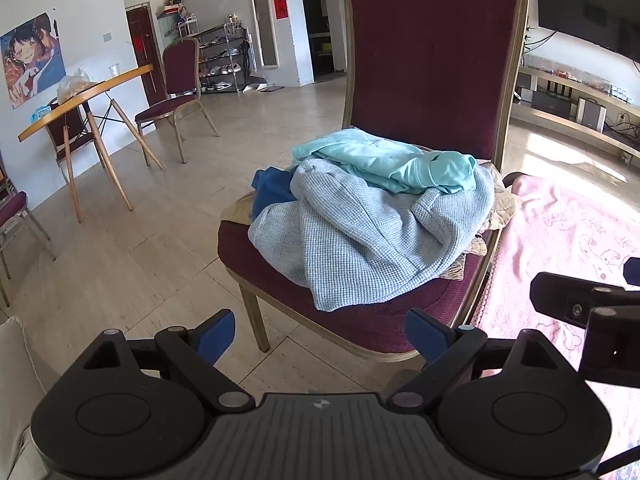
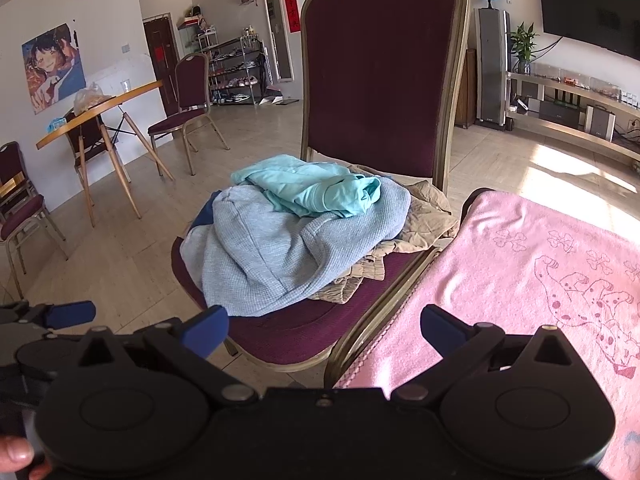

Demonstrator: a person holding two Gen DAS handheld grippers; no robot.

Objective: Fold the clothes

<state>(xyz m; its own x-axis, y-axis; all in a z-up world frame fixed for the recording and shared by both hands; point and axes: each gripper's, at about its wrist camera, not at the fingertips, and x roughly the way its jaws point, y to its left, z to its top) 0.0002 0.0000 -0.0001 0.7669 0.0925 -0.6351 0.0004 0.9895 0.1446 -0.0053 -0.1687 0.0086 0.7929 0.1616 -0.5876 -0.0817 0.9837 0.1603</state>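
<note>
the clothes sit heaped on the seat of a maroon chair (image 1: 432,52) with a gold-coloured frame. on top lies a crumpled mint-green garment (image 1: 396,164), resting on a pale blue waffle-knit garment (image 1: 360,236) that spills toward the front edge of the seat. a dark blue garment (image 1: 274,192) peeks out at the pile's left side, and beige clothes (image 2: 420,220) are squashed underneath, showing at the right.

just beside the chair, on its right, is a surface covered by a pink blanket (image 2: 520,264) printed with bones and a spotted dog.

the left tongs (image 1: 320,336) hover in front of the chair seat, released, the blue pads spread wide with nothing between them. the right tongs (image 2: 324,330) are likewise released and empty, spread wide over the seat's front corner and the blanket edge. neither touches the clothes. a fingertip (image 2: 14,454) shows at the lower left corner of the right wrist view.
</note>
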